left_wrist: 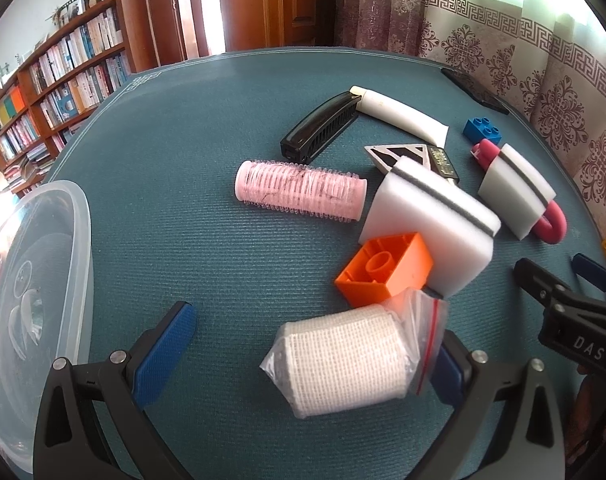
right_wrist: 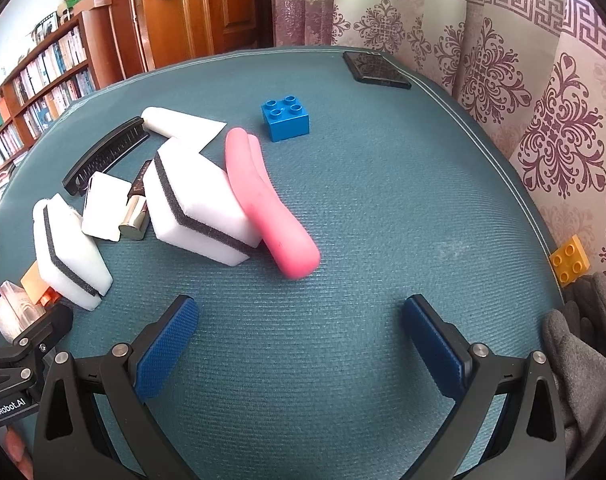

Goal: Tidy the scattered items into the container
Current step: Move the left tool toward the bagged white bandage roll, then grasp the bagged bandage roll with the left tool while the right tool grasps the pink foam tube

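Two white sponges with a dark stripe sit among your clutter: one leaning on the orange brick, the other lying over the pink bent tube. Three bricks in all, counting the blue brick and the yellow brick at the mat's right edge. One pink hair roller, one black comb, one white tube, one bagged gauze roll.

Your left gripper is spread wide, the gauze roll lying between its blue pads, the right pad half hidden behind the bag; no squeeze on it that you can see. Your right gripper is wide open too, holding nothing, over bare teal mat.

The clear container sits at far left, cut off by the frame, well apart from the pile.

Writing: "DAS" on one gripper body, "GenRobot.AI" on the other. The small dark packet has print too small to read.
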### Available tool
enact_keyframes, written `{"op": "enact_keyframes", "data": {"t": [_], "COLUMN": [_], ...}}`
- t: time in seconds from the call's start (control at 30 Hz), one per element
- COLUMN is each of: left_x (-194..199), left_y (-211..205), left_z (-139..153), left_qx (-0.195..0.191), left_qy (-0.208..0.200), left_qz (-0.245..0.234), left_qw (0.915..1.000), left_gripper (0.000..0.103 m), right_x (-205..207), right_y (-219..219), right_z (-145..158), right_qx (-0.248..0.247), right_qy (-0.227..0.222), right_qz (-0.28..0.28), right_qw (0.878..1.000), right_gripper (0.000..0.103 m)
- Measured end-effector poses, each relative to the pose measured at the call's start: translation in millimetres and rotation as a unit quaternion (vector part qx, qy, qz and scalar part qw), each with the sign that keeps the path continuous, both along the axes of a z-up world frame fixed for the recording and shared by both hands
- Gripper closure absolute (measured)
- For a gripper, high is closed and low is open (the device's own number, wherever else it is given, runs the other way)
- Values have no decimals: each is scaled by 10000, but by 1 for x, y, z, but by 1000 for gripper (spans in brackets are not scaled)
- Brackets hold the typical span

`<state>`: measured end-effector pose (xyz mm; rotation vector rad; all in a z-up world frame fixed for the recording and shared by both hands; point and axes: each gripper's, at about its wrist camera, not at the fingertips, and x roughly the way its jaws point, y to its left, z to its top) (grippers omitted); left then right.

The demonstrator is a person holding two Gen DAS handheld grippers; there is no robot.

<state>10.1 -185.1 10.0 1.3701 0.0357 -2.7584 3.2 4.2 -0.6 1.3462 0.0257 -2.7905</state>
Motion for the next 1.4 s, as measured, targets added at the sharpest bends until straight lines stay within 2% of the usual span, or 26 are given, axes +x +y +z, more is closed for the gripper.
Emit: {"op": "enact_keyframes", "data": {"t": [0.27, 0.93, 1.17, 1.33, 1.4], "left_x": [4, 5, 9, 12, 14], "left_y": [0, 4, -2, -2, 0], "left_z": [0, 3, 6, 9, 10], "left_qx": [21, 55, 298, 445, 437], "left_qy": [-18, -25, 77, 172, 190], "left_qz": [-37, -62, -120, -256, -326], "left_qw": [10000, 10000, 9995, 9985, 9983], "left_gripper": [0, 0, 0, 6, 13], "right_x": [7, 9, 12, 15, 16], "right_y": [2, 3, 11, 17, 18], "right_z": [0, 1, 3, 6, 7], "right_qx": [-49, -85, -387, -648, -727], "right_qy": [-31, -45, 10, 50, 63], "right_qz": [248, 301, 315, 344, 372], "right_qw": [9997, 9995, 9988, 9973, 9966], "right_gripper": [0, 0, 0, 0, 0]}}
